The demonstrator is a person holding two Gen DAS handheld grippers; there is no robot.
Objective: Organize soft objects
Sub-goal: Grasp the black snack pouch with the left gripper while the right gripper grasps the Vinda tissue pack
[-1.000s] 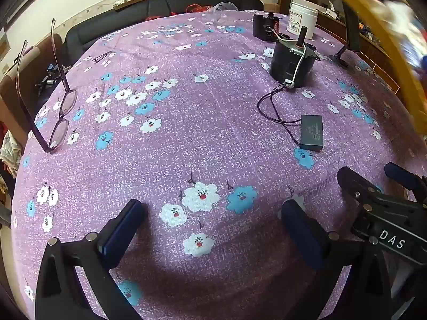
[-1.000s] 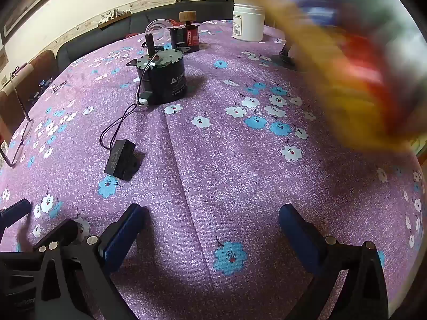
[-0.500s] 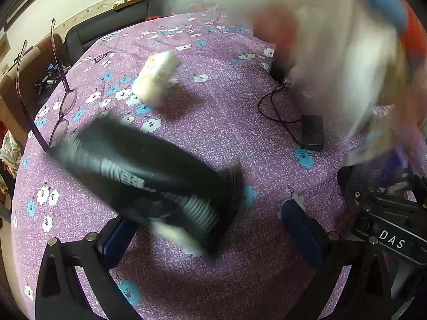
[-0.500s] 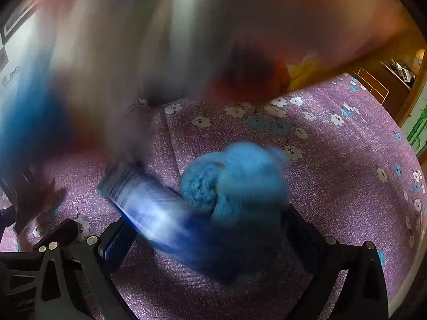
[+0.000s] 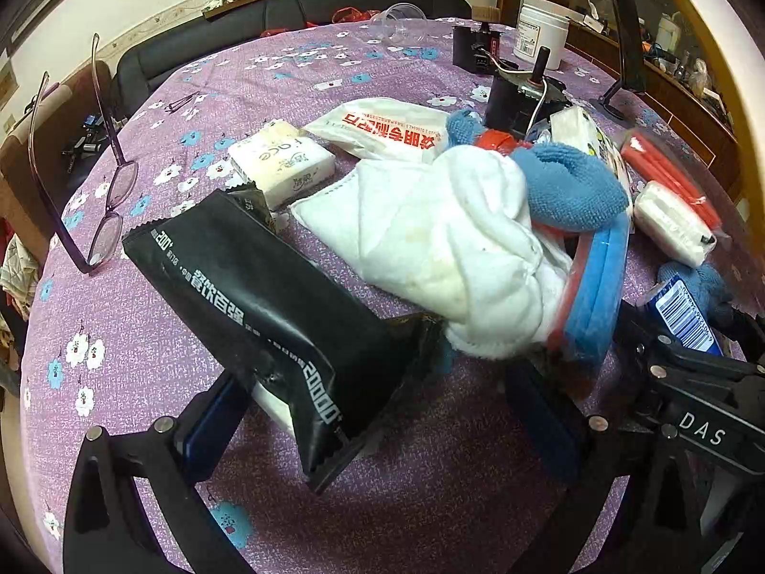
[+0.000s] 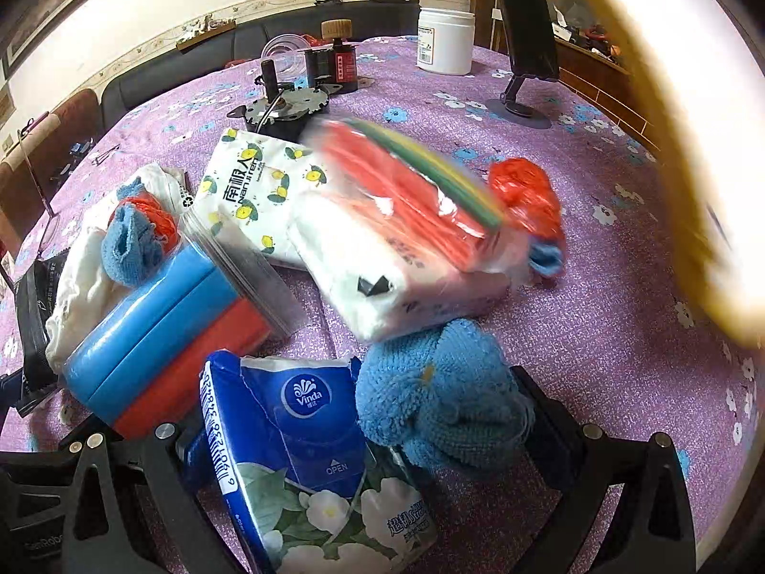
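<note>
Both tongs, left tongs (image 5: 382, 411) and right tongs (image 6: 363, 435), gape wide, holding nothing. Soft packs sprawl across the table (image 5: 143, 358); a careless grab at the black pack (image 5: 267, 306) could drag neighbours onto the glasses (image 5: 107, 201).

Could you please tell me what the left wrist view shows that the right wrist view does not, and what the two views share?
Only the left wrist view shows the face tissue pack, the white mask and the red-lettered white packet.

Only the right wrist view shows the Vinda tissue pack's front, the lemon-print tissue pack's front and the blue cloth between the open right gripper fingers.

Both show the blue and red rolls in a clear bag, the black packet and the white jar.
</note>
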